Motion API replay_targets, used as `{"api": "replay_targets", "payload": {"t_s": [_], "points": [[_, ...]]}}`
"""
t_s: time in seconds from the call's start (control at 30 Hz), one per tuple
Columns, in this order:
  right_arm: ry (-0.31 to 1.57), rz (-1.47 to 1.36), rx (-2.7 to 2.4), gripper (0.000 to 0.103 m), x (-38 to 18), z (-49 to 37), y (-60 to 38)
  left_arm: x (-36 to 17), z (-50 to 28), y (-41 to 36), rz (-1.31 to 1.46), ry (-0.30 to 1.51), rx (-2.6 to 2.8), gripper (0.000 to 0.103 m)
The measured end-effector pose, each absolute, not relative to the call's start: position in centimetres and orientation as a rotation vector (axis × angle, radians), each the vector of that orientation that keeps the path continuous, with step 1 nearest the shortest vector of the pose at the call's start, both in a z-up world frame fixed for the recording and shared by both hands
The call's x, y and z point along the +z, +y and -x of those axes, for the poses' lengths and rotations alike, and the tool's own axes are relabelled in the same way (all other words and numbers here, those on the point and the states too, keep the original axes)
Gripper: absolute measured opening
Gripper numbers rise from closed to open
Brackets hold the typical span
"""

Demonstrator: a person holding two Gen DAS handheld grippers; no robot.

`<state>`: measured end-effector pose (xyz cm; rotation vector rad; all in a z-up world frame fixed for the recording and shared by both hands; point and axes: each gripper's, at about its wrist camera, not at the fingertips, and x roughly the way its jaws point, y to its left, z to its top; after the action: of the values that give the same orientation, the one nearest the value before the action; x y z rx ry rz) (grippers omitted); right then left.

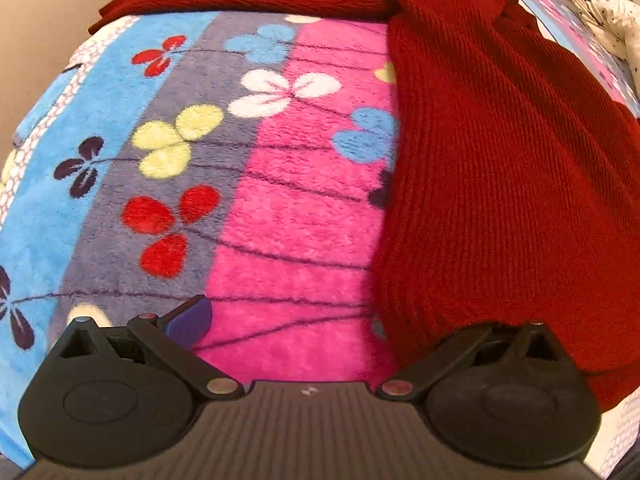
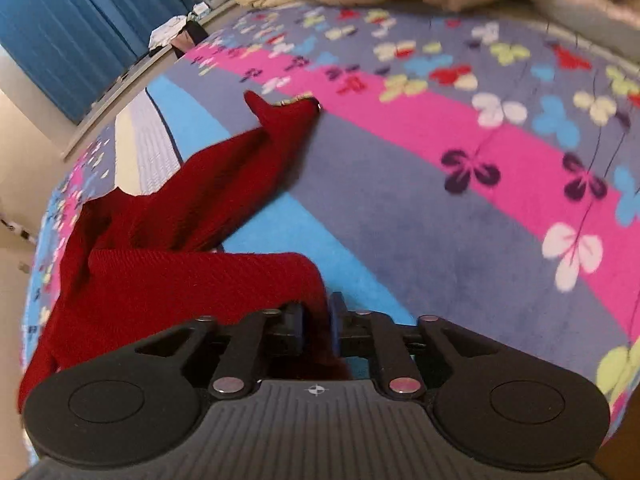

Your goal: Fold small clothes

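A ribbed red knit sweater [image 1: 500, 160] lies on the plush flower-patterned blanket [image 1: 280, 208], one sleeve stretched along its far edge. The left gripper [image 1: 320, 320] gapes wide, empty. The right gripper [image 2: 316, 328], nearly closed, has sweater fabric between its pads.

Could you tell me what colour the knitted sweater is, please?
Dark red; the sweater shows best in the left wrist view.

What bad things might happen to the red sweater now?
1. The right gripper has only a thin bunch of the red sweater between its fingers, so the knit may slip out if it lifts.
2. One sleeve lies stretched far across the flowery blanket; pulling could drag it crooked and spoil the fold.
3. The left gripper stands wide open at the sweater's edge, one finger hidden under the knit, so it might grab blanket too.
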<state>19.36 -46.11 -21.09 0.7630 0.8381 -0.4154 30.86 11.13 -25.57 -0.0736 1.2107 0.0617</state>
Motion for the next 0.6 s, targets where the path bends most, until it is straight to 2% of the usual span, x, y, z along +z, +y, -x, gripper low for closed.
{"api": "replay_targets", "payload": {"t_s": [0.07, 0.23, 0.33, 0.4, 0.43, 0.47, 0.5, 0.53, 0.57, 0.6], "points": [[0.845, -0.738, -0.399, 0.037, -21.8, -19.1, -45.9, -25.6, -30.9, 10.7, 0.06, 1.211, 0.067, 0.103], [0.881, -0.643, -0.364, 0.046, -24.6, -18.8, -44.6, -25.7, -30.5, 9.9, 0.033, 1.209, 0.053, 0.103], [0.898, -0.607, -0.33, 0.046, -26.4, -18.9, -43.5, -25.7, -30.2, 9.5, 0.039, 1.208, 0.04, 0.103], [0.859, -0.527, -0.333, 0.046, -27.1, -19.4, -42.5, -25.5, -30.0, 8.9, 0.039, 1.186, 0.032, 0.096], [0.839, -0.477, -0.336, 0.046, -27.2, -19.7, -42.1, -25.2, -29.9, 8.6, 0.037, 1.172, 0.027, 0.082], [0.828, -0.42, -0.341, 0.043, -27.3, -20.3, -41.7, -24.8, -29.8, 8.3, 0.038, 1.158, 0.015, 0.056], [0.828, -0.387, -0.34, 0.039, -27.4, -20.7, -41.5, -24.4, -29.9, 8.0, 0.046, 1.154, -0.004, 0.037], [0.827, -0.368, -0.333, 0.022, -27.3, -21.0, -41.4, -24.0, -30.0, 7.8, 0.067, 1.161, -0.029, 0.009], [0.826, -0.362, -0.314, 0.009, -26.9, -21.2, -41.5, -23.6, -30.0, 7.7, 0.081, 1.16, -0.022, 0.008], [0.819, -0.36, -0.306, 0.009, -26.4, -21.1, -41.6, -22.9, -30.0, 7.5, 0.075, 1.14, -0.009, 0.008]]}}
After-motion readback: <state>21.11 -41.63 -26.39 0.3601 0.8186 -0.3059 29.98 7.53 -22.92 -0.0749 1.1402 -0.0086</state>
